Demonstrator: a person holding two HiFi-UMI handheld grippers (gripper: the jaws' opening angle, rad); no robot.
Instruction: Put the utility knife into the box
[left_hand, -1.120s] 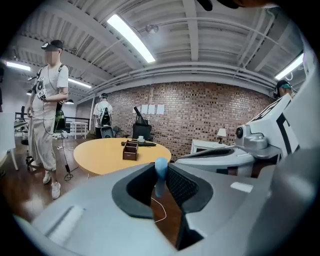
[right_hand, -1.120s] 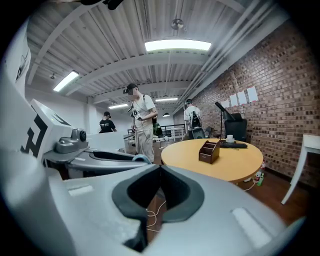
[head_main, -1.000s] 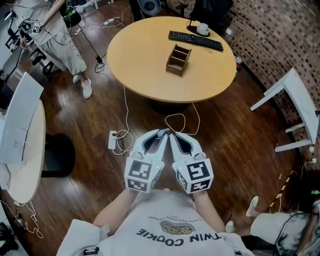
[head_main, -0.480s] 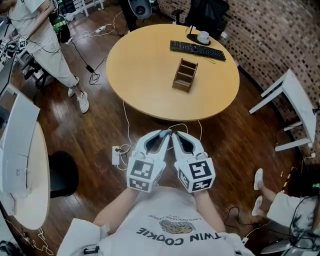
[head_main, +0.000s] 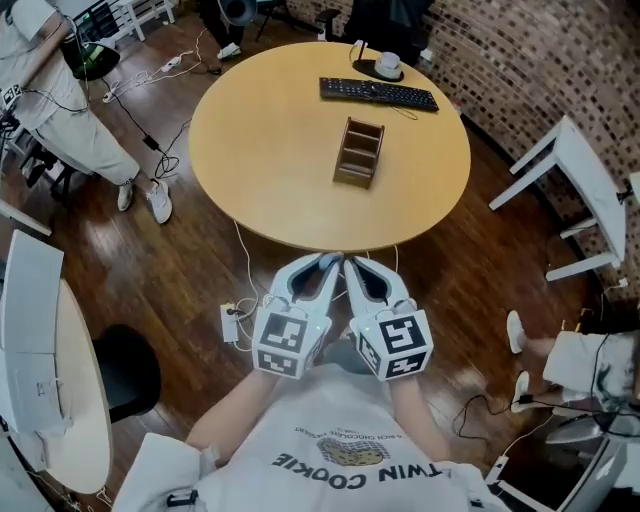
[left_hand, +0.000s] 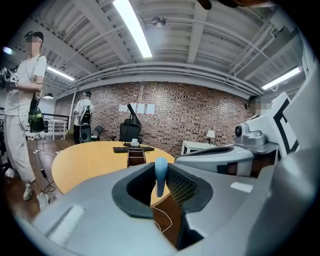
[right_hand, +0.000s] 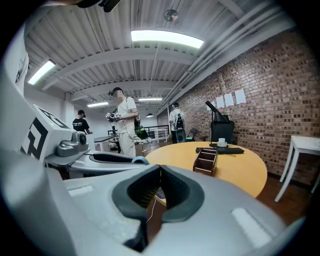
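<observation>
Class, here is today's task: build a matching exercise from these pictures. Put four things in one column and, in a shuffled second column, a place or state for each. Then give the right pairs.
Things:
1. keyboard
2. wooden box
3. blue utility knife
4. right gripper

Places or states:
A. between the jaws of the left gripper
B. near the middle of the round table
C. jaws together, nothing held
D. at the table's far edge, near a cup

Pairs: 1-D, 2-B, 3-A, 4-C

Wearing a white short-sleeved tee (head_main: 300, 470) with dark chest print; left gripper (head_main: 325, 263) and right gripper (head_main: 351, 265) are showing pale grey shells, dark jaw linings, each carrying a black-and-white marker cube (head_main: 285, 343).
</observation>
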